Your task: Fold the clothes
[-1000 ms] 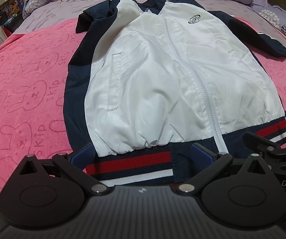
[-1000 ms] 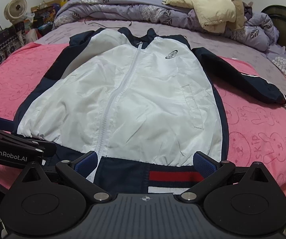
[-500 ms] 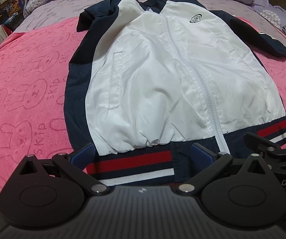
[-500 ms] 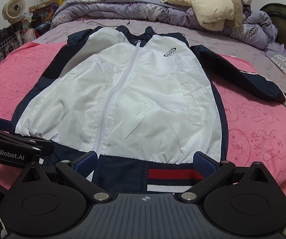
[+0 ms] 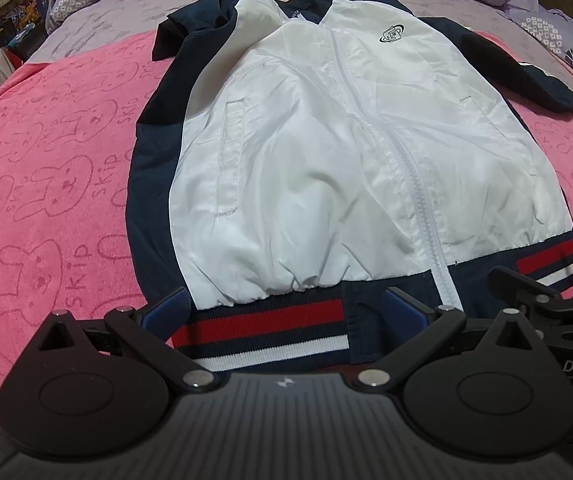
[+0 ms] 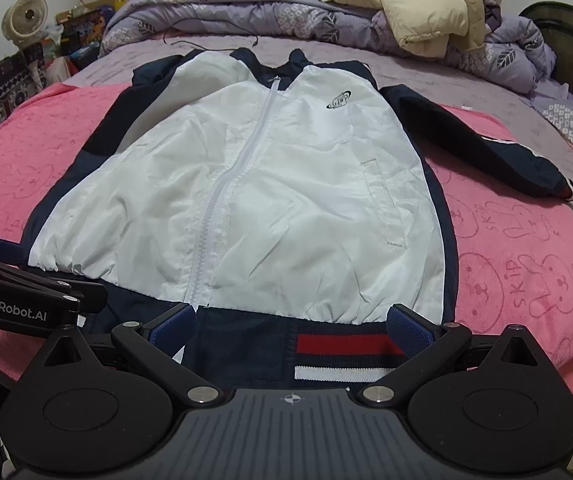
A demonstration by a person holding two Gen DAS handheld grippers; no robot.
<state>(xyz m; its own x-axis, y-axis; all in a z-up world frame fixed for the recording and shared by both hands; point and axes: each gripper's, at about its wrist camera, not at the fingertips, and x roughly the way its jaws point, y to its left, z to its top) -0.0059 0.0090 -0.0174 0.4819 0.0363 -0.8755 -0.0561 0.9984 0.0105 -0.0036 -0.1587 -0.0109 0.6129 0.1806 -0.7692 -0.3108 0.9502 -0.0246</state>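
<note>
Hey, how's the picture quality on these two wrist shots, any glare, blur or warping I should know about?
Left wrist view: sharp, even indoor light, no glare on the white jacket; fisheye bows the pink blanket at the edges. Right wrist view: equally sharp, the corners darken, and the folded duvet behind curves with the lens.

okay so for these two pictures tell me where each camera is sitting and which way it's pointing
Left wrist: sits on the left tongs at the jacket's hem, looking up its length toward the collar; shows its own open blue fingers, with the right tongs at the right edge.
Right wrist: sits on the right tongs at the same striped hem, facing the quilts at the far end of the bed; the left tongs show at the left edge.
Shared: the jacket lying flat on the pink blanket, and each other's tongs.
</note>
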